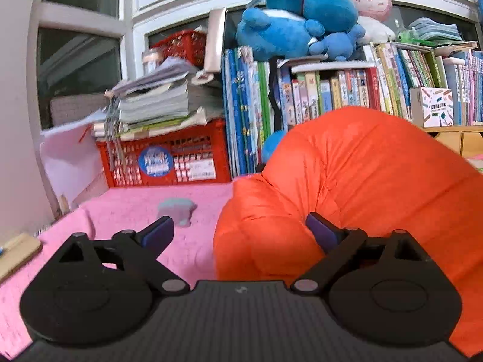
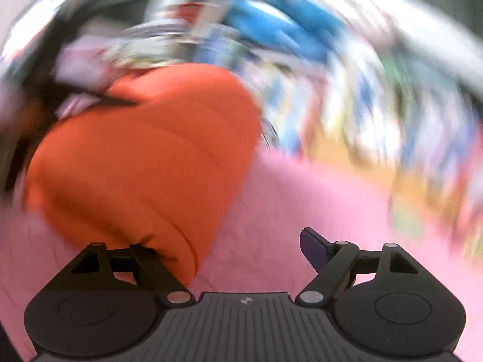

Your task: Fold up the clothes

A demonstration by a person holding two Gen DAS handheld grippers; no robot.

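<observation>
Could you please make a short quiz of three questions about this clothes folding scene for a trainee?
1. True or false: the left hand-held gripper is clamped on the orange puffy garment.
2. What colour is the cloth under the garment? A green, B pink, C white.
3. Fill in: blue plush toys sit on top of the row of ____.

Key: 1 false, its jaws stand open with the garment's edge between them; 2 B; 3 books.

We can't read any text. The round blue sticker [image 1: 155, 161] and white labels [image 1: 196, 167] on the red crate [image 1: 169, 154] are blurred; book spines [image 1: 332, 90] carry print too small. Right wrist view smeared.
</observation>
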